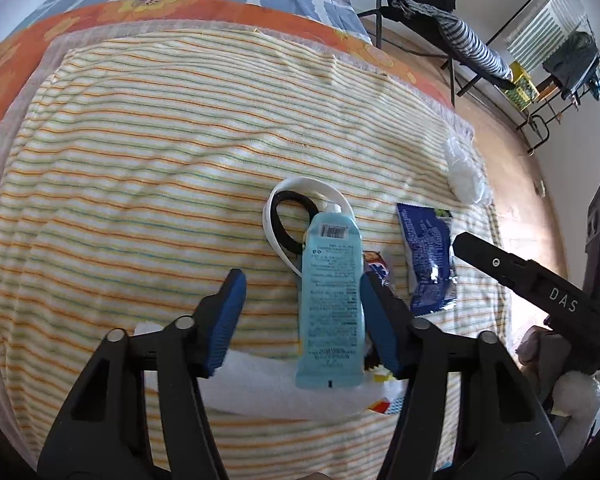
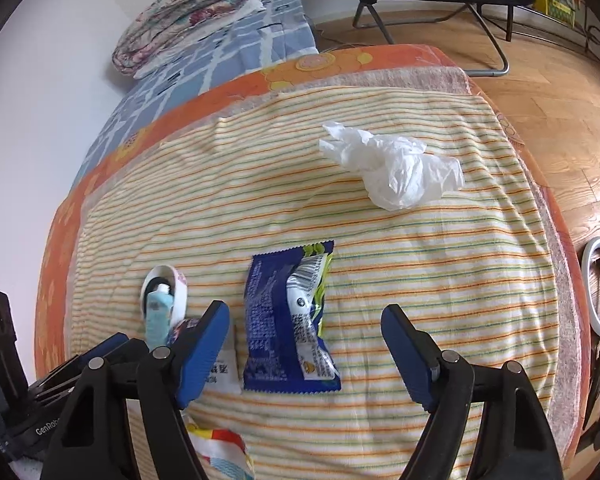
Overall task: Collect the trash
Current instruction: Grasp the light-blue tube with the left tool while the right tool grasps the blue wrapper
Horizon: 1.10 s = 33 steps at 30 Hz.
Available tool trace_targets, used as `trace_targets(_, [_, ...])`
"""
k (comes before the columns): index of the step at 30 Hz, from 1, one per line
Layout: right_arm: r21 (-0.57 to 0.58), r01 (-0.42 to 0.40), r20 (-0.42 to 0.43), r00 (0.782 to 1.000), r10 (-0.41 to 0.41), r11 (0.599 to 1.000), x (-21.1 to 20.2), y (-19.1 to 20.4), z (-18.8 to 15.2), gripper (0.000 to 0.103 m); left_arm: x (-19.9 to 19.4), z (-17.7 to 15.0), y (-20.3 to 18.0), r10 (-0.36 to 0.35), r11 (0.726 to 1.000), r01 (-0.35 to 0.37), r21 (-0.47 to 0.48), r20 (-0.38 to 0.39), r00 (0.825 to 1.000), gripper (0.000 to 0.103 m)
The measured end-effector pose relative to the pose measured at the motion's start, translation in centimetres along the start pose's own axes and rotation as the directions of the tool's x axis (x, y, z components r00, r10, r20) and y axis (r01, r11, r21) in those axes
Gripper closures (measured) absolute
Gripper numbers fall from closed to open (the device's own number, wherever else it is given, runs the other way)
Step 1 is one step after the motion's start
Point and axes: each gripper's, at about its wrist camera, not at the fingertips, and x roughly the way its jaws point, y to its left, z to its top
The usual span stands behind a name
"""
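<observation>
On the striped blanket [image 2: 420, 280], your left gripper [image 1: 302, 320] is gaping around the blue tube [image 1: 330, 300]; your right gripper [image 2: 306, 344] is spreading wide over the blue snack wrapper [image 2: 288, 320].

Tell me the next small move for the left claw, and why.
Probably close the left claw on the light blue tube. The tube lies between its open blue pads, nearer the right pad, on the striped blanket, so a squeeze should take it. The right claw hovers open over the blue snack wrapper.

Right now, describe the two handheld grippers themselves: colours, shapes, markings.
Both the left gripper and the right gripper share one build: matte black angular plastic arms, silver round pivot pins, and ribbed blue rubber pads. White lettering "DAS" marks the right gripper's side. No cables or sleeves show.
</observation>
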Motion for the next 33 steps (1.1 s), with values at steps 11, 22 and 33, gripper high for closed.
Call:
trace_targets(11, [0.024,-0.002,-0.008,1.000,0.002,1.000,1.0,-0.5,0.3,0.026,1.0,0.2,-1.0,-0.013,1.000,0.013,0.009,-0.008,1.000,0.045])
trace_targets(22, [-0.002,-0.013,-0.025,1.000,0.013,1.000,2.2,0.3,0.2,0.034,1.7,0.1,-0.8,-0.029,0.999,0.028,-0.016,-0.017,0.999,0.068])
trace_targets(33, [-0.106,0.036,-0.030,0.999,-0.039,0.994,3.5,2.0,0.1,0.044,1.2,0.1,-0.6,-0.043,0.999,0.043,-0.011,-0.001,0.999,0.068])
